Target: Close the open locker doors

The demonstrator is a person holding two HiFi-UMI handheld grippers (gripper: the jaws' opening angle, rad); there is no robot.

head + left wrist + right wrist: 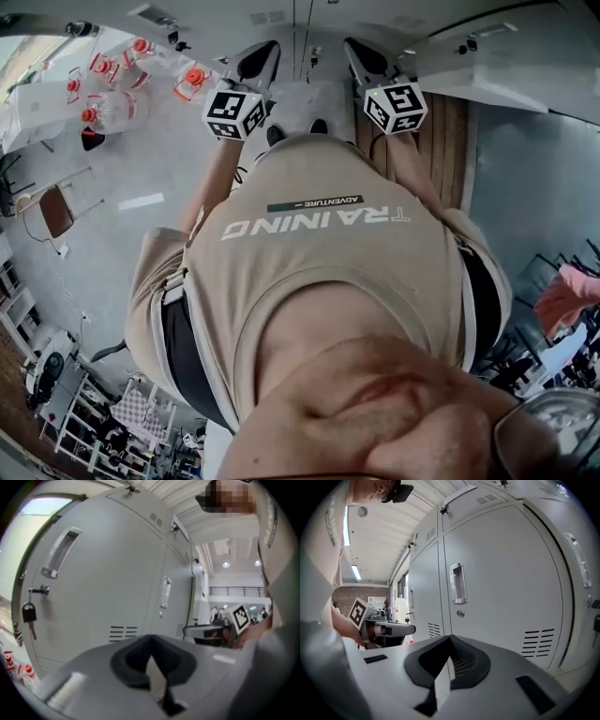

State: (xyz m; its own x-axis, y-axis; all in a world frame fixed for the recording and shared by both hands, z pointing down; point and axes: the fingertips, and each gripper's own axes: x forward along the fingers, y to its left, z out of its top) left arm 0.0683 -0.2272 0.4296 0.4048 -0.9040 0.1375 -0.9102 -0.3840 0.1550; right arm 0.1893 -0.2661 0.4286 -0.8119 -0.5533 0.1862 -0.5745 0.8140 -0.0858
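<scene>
The left tool [150, 641] has its jaws drawn together at the tips, leaving only a thin pale slit lower down, and it holds nothing. The right tool [450, 639] is the same: tips meeting, nothing between them, touching nothing. Both point at a row of grey locker doors [501, 573] close in front. The doors that show look flush with the frame. One has a recessed handle [457, 583] and vent slots [539, 641]. In the left gripper view a key [29, 613] hangs from a lock at the left edge. The wide-angle bend makes it hard to tell whether any door stands ajar. The person's shirt [319, 281] fills most of the head view, so the lockers there are cut off.
</scene>
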